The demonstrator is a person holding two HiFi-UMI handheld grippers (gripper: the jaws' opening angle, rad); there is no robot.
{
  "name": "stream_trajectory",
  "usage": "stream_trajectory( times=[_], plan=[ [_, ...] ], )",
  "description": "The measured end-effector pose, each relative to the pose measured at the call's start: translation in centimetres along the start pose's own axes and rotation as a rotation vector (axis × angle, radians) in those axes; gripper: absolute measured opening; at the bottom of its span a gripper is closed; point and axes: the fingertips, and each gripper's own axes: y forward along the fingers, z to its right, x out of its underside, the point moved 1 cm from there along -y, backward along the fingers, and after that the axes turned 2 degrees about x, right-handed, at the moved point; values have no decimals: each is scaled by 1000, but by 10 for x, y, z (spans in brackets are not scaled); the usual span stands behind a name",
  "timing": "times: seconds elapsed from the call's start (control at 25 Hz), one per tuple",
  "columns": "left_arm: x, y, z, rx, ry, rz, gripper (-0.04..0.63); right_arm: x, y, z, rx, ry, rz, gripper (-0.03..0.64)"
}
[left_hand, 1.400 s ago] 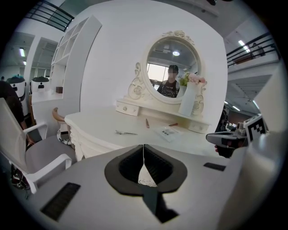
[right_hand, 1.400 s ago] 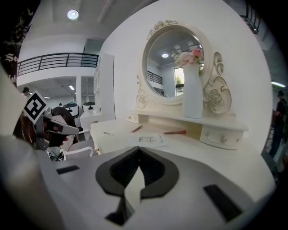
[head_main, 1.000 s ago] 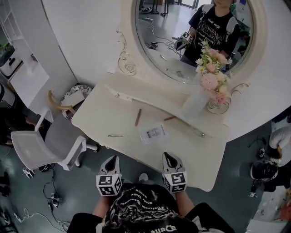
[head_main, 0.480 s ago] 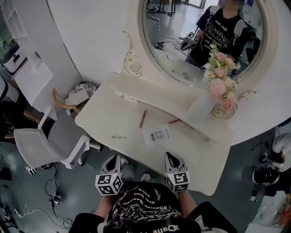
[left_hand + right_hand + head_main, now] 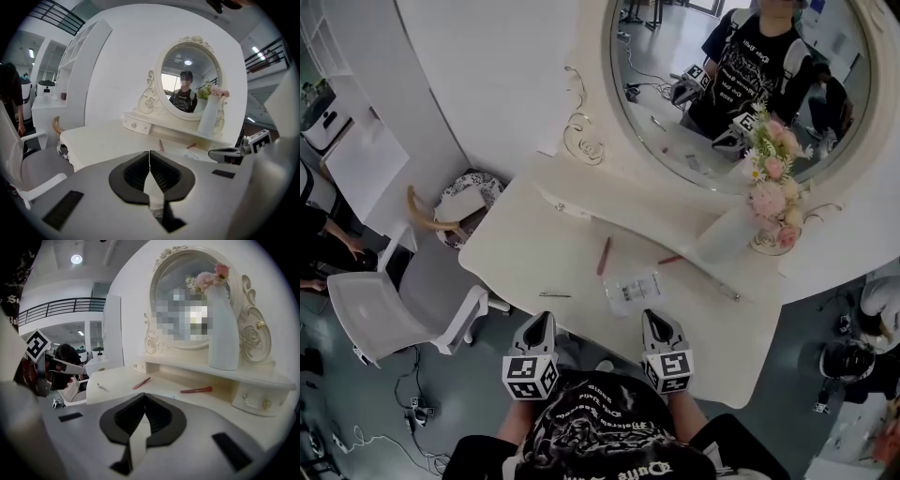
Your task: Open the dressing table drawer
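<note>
Two small drawers sat in the raised shelf of the dressing table [image 5: 516, 253]: left drawer [image 5: 137, 125] at the shelf's left end, right drawer [image 5: 255, 401] at its right end. Both fronts faced the person, and their long axes ran along the shelf; both appeared shut. Left gripper [image 5: 541, 322]: held at the dressing table's front edge, pointed toward the shelf and tilted slightly down, jaws pressed together on nothing. Right gripper [image 5: 648, 319]: alongside, aimed likewise, jaws closed and empty. Both grippers were well apart from the drawers. On the dressing table top lay a red pencil [image 5: 605, 255], clear packet [image 5: 633, 289] and hairpin [image 5: 554, 295].
</note>
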Motion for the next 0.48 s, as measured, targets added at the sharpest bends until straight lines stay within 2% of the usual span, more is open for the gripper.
stream_trajectory(
  times=[0.2, 0.48],
  plan=[
    [-12, 17, -17, 6, -14, -5, 18, -7, 21, -6, 2, 6, -14, 11],
    [-28, 43, -34, 46, 24, -35, 18, -19, 47, -10, 31, 21, -18, 11]
  ],
)
